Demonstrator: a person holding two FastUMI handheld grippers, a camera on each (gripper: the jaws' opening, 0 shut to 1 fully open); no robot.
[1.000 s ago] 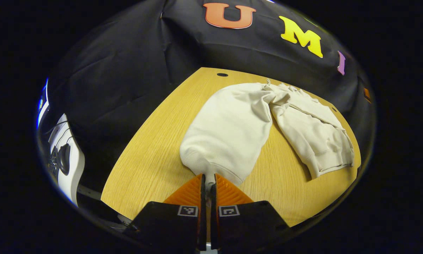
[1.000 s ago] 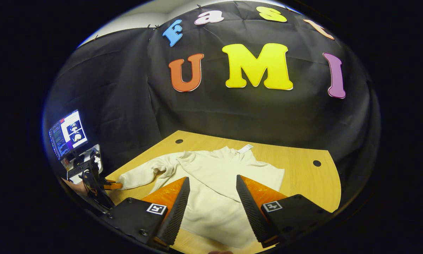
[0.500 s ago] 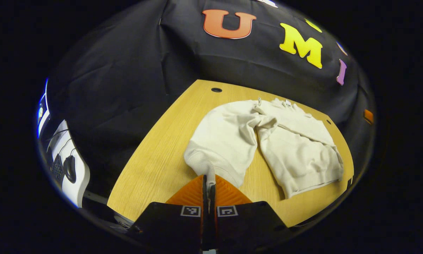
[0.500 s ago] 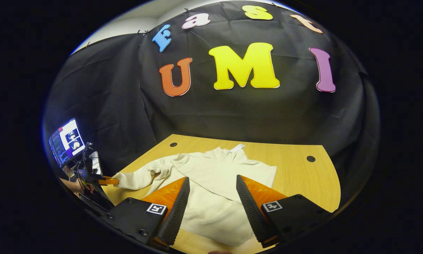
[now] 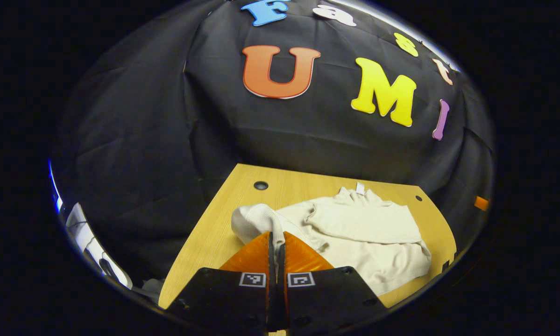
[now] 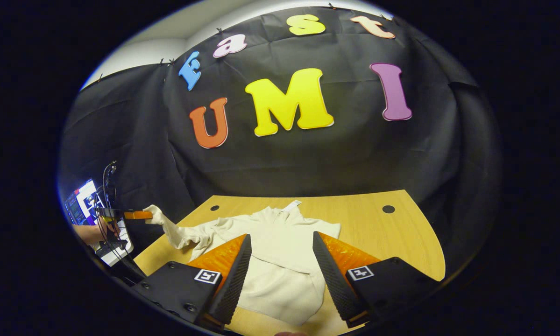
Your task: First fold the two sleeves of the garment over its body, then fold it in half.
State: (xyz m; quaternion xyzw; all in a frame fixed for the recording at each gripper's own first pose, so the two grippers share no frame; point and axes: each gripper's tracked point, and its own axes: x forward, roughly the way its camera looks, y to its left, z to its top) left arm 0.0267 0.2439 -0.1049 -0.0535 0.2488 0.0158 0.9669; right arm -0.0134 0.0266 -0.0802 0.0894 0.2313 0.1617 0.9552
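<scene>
On the wooden table (image 6: 378,224), the cream sweatshirt (image 6: 280,261) is laid flat, collar toward the black wall. Its sleeve cuff (image 5: 256,221) is pinched in the left gripper (image 5: 276,240) and held up off the table. The right gripper (image 6: 280,261) is held spread wide above the sweatshirt's body.

Cream sweatshirt (image 6: 280,247) lies flat on the wooden table, collar with white tag toward the back wall. One sleeve is folded across the chest. Other sleeve (image 6: 174,231) is lifted off the table, ribbed cuff (image 5: 256,221) raised up.
</scene>
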